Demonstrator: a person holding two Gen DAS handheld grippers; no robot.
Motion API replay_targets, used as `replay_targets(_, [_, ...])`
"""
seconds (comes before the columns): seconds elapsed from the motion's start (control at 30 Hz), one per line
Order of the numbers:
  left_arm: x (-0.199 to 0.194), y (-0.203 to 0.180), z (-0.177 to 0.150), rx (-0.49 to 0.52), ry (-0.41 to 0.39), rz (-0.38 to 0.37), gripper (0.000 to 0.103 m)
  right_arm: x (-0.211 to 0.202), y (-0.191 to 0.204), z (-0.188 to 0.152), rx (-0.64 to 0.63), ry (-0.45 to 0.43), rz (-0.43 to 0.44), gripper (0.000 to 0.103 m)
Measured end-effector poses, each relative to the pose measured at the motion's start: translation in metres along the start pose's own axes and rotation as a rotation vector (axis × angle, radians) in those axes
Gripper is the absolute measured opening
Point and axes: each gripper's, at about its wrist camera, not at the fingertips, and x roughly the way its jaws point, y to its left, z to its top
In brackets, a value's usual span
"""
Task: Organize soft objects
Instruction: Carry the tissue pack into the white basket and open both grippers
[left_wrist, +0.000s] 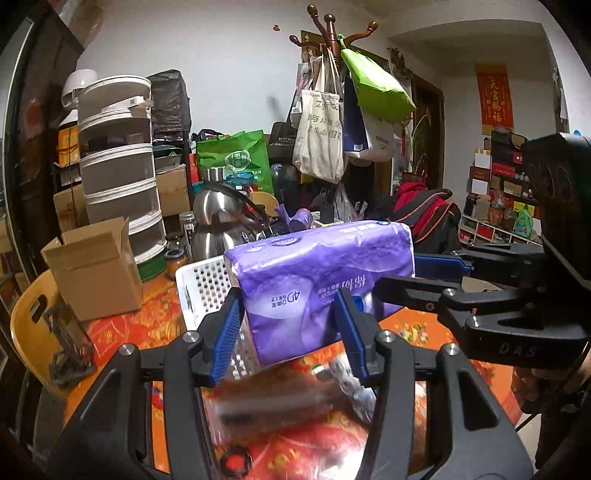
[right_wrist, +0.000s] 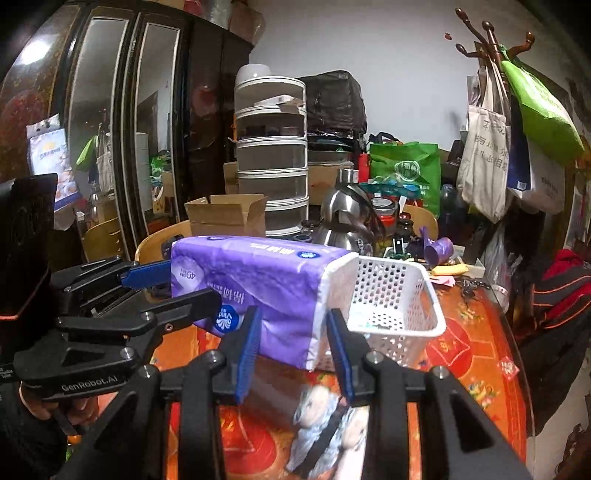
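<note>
A purple tissue pack (left_wrist: 317, 273) hangs in the air above the table, held from both ends. My left gripper (left_wrist: 287, 317) is shut on its near end, blue pads (left_wrist: 229, 325) pressing both sides. My right gripper (left_wrist: 424, 277) clamps the other end from the right. In the right wrist view the same tissue pack (right_wrist: 266, 280) sits between my right gripper (right_wrist: 293, 332) pads, with the left gripper (right_wrist: 173, 288) shut on its left end. A white perforated basket (right_wrist: 399, 295) stands just behind the pack; the basket (left_wrist: 201, 284) is partly hidden by it.
A grey-and-white soft packet (right_wrist: 325, 424) lies on the orange patterned tablecloth (right_wrist: 480, 350) below the grippers. A cardboard box (left_wrist: 96, 269), a steel kettle (left_wrist: 218, 225) and stacked storage tiers (left_wrist: 118, 166) crowd the far side. A yellow chair (left_wrist: 33, 332) stands at the left.
</note>
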Motion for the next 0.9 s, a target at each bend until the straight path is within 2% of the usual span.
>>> replay_targets(0.37, [0.091,0.029,0.049,-0.012,0.059,0.01,0.047,0.064,-0.04,0.04,0.023,0.073,0.001,0.035])
replay_targets(0.9, [0.207,0.059,0.048,-0.047,0.178,0.017,0.048,0.161,-0.086,0.045,0.055,0.178,-0.005,0.036])
